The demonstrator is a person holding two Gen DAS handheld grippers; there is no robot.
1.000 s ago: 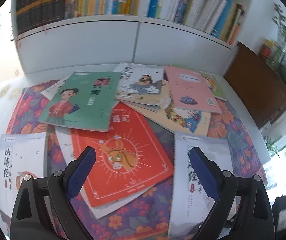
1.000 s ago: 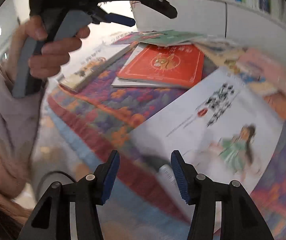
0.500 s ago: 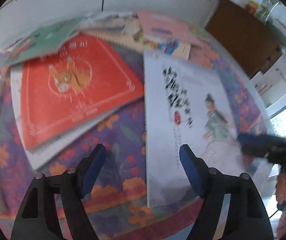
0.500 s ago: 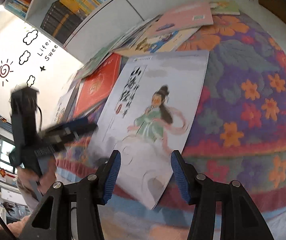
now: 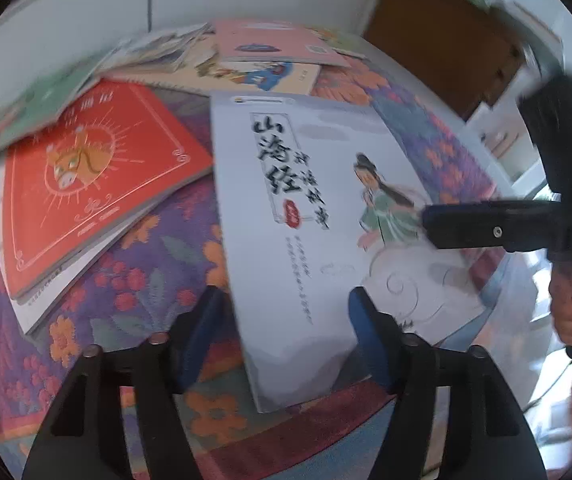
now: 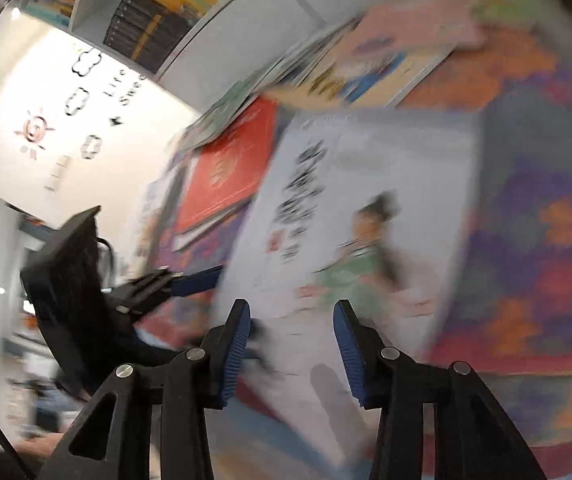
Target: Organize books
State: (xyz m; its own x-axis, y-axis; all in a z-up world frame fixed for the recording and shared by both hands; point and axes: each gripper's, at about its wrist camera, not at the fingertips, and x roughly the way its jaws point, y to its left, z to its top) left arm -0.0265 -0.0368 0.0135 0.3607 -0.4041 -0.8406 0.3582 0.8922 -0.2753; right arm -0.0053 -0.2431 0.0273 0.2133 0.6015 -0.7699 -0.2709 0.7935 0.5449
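target: white book lies flat on the floral cloth, near corner hanging past the front edge of the surface, right of the red book.
left claw: your jaws have just been closing; they straddle the book's near left corner, spine side. Pads stand either side of it, no press visible, so I read it as not gripping yet.
right claw: also just been closing; jaws part-open over the book's near right edge. Frame is blurred; no pinch visible.
long axis: runs away from you, toward the shelf unit.
key relation: book sits dead ahead of both claws, one at each near corner. Neither is clearly nearer.
other books: pink book and the rest lie piled at the back, overlapping, apart from the target.
next, my read: close on both near corners together, lift level so it doesn't twist.
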